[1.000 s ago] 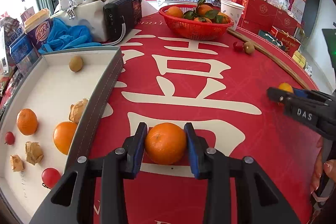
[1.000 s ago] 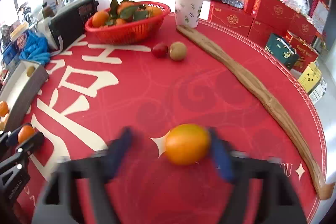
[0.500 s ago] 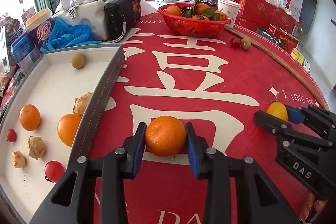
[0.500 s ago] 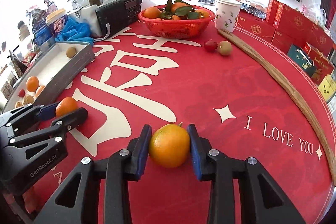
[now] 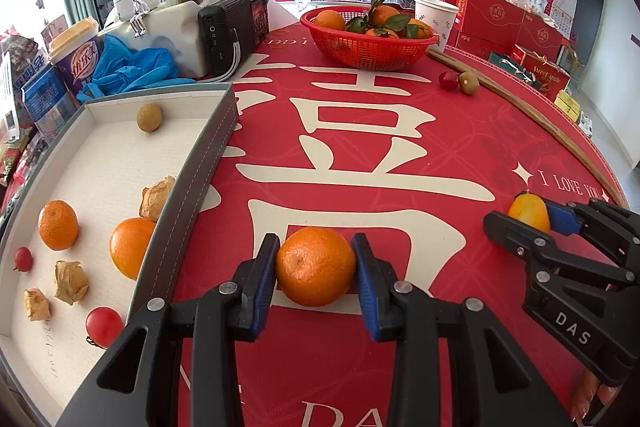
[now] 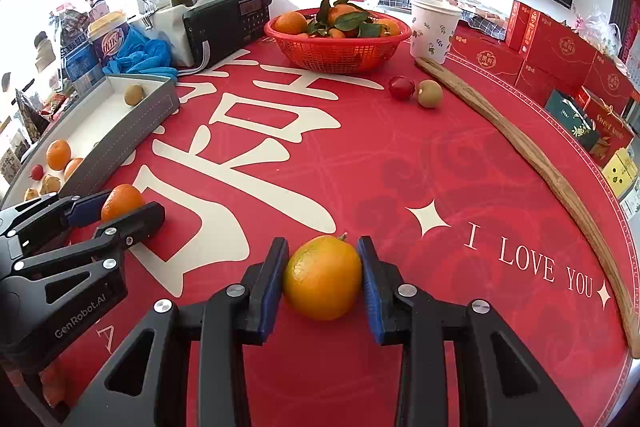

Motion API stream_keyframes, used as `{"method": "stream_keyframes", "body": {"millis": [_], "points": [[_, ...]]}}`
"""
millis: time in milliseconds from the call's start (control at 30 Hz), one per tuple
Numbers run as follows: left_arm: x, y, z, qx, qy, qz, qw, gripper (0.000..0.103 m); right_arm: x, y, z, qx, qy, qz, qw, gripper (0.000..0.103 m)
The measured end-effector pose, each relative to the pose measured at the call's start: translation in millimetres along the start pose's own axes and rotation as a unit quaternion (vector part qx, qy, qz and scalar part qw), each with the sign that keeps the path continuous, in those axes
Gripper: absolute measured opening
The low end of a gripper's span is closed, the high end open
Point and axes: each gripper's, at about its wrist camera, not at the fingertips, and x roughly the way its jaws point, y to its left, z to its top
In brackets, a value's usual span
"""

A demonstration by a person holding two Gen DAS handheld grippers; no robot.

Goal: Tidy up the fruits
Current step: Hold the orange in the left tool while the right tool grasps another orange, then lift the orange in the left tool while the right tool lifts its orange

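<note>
My left gripper (image 5: 315,269) is shut on an orange mandarin (image 5: 315,266), held just right of the grey tray (image 5: 192,187). In the right wrist view that same gripper (image 6: 120,209) shows at the left with its mandarin (image 6: 122,201). My right gripper (image 6: 322,277) is shut on a smoother yellow-orange fruit (image 6: 322,278) over the red tablecloth; it appears at the right of the left wrist view (image 5: 528,213). The tray holds two oranges (image 5: 58,225), cherry tomatoes (image 5: 104,325), husked fruits (image 5: 71,281) and a brown longan (image 5: 149,117).
A red basket (image 6: 340,51) of leafy mandarins stands at the back, beside a paper cup (image 6: 434,27). A cherry tomato (image 6: 401,87) and a brown fruit (image 6: 430,93) lie near a long wooden stick (image 6: 540,163). A black radio (image 6: 228,23), blue gloves and red boxes (image 6: 560,47) ring the table.
My right gripper, with its fruit, has swung leftward across the table and then settled; its view was blurred a second ago. The left gripper holds its mandarin still.
</note>
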Motion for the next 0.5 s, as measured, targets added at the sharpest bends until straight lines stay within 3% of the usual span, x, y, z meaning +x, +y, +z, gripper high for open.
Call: {"method": "stream_keyframes", "body": {"millis": [500], "points": [[0.0,-0.3,-0.2,0.000,0.000,0.000,1.0000,0.040,-0.3,-0.1,-0.1,0.000,0.000,0.000,1.000,0.036]]}}
